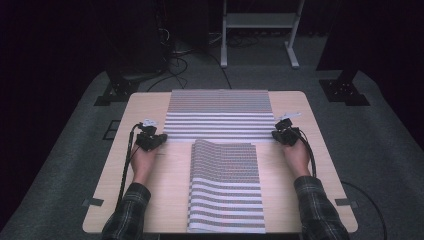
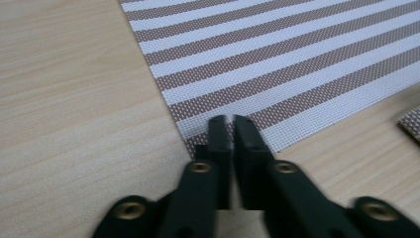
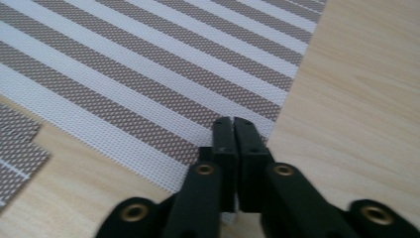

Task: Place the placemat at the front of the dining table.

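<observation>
Far striped mat [image 1: 219, 114], lying toward the tabletop's [image 1: 150, 195] far edge: we pinch its near corners with left gripper [image 1: 161, 137] and right gripper [image 1: 275, 134], fingers closed on it. Risk: thin weave slips out; uneven pull skews it over near mat [image 1: 226, 190].

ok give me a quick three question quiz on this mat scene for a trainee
1. True or false: the left gripper has its fingers closed at a near corner of the far striped mat.
2. How many striped mats lie on the table?
3. The near mat is: A) lying folded over, B) rolled up, C) hanging off the left edge.

Key: 1 true; 2 two; 3 A
</observation>
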